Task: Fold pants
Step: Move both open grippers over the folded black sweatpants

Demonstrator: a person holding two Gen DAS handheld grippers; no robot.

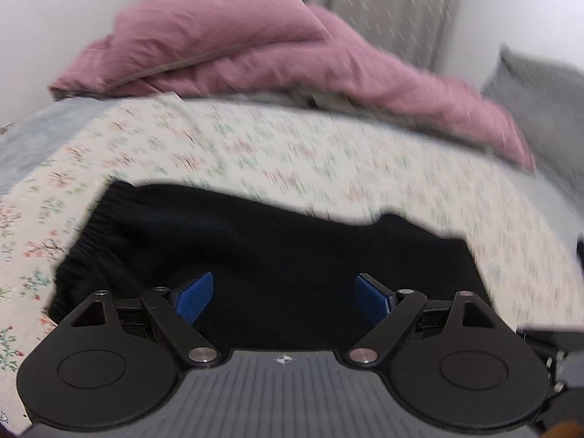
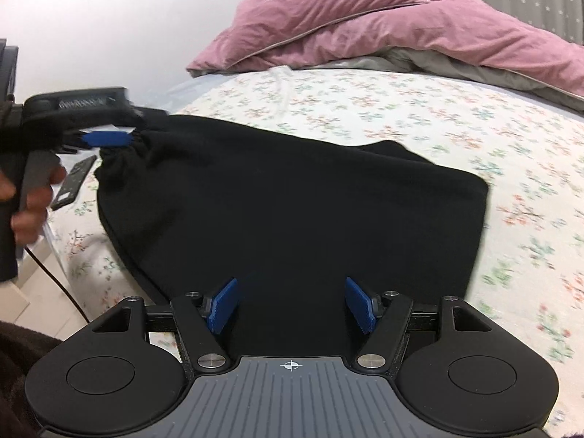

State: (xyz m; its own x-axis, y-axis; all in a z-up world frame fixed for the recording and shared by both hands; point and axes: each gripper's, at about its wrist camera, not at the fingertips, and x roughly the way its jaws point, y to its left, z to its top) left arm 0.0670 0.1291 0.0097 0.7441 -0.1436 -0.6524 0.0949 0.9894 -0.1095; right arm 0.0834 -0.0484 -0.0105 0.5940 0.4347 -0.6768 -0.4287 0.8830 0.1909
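Floral bedsheet (image 2: pixel 401 109) is spread beneath the folded black pants (image 2: pixel 292 200); a pink duvet (image 2: pixel 365 18) is heaped beyond them. Over the pants, the left gripper (image 1: pixel 284 301) and right gripper (image 2: pixel 291 304) are held spread apart, gripping nothing.

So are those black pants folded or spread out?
Folded: the pants lie as a compact block on the bed, no separate legs showing.

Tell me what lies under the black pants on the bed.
The black pants lie flat on the floral bedsheet, which shows on all visible sides. Whatever sits directly beneath the fabric is covered and cannot be seen. Behind them lies a pink duvet.
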